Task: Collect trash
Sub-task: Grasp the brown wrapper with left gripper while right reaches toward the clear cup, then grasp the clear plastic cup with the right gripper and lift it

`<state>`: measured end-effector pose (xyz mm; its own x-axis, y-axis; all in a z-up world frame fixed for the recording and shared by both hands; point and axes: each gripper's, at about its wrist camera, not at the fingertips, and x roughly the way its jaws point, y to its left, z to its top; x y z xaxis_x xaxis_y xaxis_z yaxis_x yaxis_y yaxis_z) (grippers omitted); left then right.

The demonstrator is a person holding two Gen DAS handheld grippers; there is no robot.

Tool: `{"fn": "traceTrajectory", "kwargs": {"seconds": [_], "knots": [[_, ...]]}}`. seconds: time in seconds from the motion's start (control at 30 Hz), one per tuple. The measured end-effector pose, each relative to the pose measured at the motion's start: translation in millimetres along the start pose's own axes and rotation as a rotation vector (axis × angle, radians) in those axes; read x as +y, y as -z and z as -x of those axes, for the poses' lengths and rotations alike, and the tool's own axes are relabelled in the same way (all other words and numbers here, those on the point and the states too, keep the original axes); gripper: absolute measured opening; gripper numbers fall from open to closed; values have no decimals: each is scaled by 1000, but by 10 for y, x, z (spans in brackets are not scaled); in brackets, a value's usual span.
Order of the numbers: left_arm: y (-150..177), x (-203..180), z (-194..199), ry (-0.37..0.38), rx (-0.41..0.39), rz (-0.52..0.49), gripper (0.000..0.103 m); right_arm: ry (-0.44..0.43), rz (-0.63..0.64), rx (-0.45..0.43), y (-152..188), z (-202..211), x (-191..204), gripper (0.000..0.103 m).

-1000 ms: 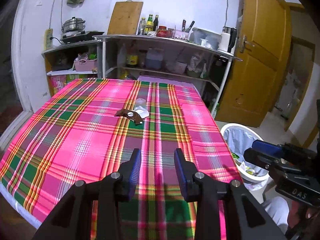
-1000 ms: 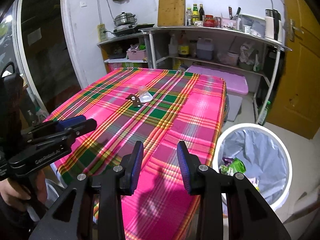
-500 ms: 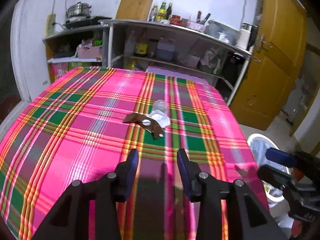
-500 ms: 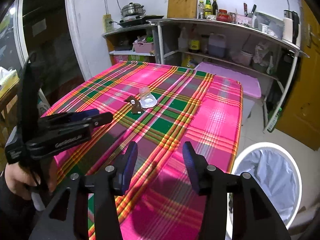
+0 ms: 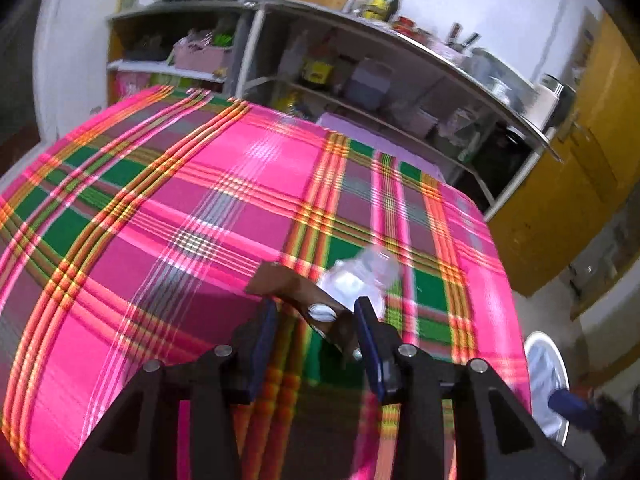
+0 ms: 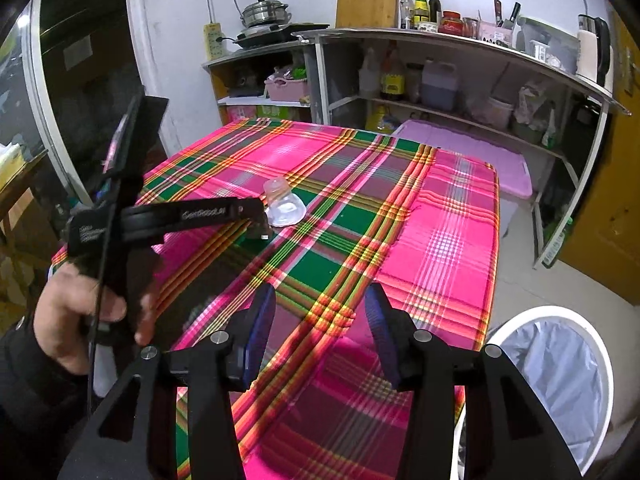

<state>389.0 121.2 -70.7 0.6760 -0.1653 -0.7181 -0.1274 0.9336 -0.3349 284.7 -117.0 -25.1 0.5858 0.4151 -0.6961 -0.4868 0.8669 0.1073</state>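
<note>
- Both tongs are spread with nothing pinched. On my left gripper [image 5: 316, 320] the jaws have just been widening, and the brown wrapper now sits between the pads without either one pressing on it. My right gripper [image 6: 316, 320] has also just been opening; it hangs over the near part of the table with only cloth between its jaws, which I read as being kept in reserve for the second piece.
- Largest of what I work on is the table under its pink plaid tablecloth [image 6: 448, 240]. The cloth lies flat, so thin litter gives me no edge to get under, and that is why I come at it from a slant, not straight down.
- Beside the table's near right corner stands the white trash bin [image 6: 560, 356] with its grey liner, on the floor close to my right side. I judge it is placed there so each piece needs only a short swing off the table edge.
- Out in the middle of the cloth lies the clear plastic cup [image 5: 360, 276], tipped on its side, touching or just beside the wrapper.
- Smallest is the brown wrapper [image 5: 288, 284], lying flat with a white spot on it. It is nearest my left jaws, so I judge it goes first.
</note>
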Motion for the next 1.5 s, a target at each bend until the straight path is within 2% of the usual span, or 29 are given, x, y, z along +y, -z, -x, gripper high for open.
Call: {"fn": "traceTrajectory", "kwargs": {"seconds": [0.13, 0.3, 0.33, 0.4, 0.6, 0.77, 0.87, 1.07, 1.5], "knots": [[-51, 22, -103, 8, 3, 23, 40, 2, -4, 5, -15, -40, -17, 48], [-39, -131, -167, -38, 8, -68, 40, 4, -17, 8, -24, -55, -40, 48], [-37, -156, -178, -43, 12, -84, 39, 6, -20, 6, -27, -51, -44, 48], [-42, -177, -180, -53, 19, -107, 31, 8, -25, 4, -34, -35, -52, 48], [44, -151, -66, -27, 23, -128, 25, 13, -21, -5, -88, 9, -38, 48], [197, -69, 213, 10, -15, -146, 25, -3, 2, -10, -201, -27, 7, 48], [275, 3, 413, 42, -40, -137, 25, -7, 14, -7, -283, -108, 27, 48], [356, 146, 681, 56, -73, -123, 25, -26, 50, 24, -470, -433, 113, 48], [406, 317, 781, 75, -90, -108, 25, -40, 105, 98, -759, -1173, 327, 48]]}}
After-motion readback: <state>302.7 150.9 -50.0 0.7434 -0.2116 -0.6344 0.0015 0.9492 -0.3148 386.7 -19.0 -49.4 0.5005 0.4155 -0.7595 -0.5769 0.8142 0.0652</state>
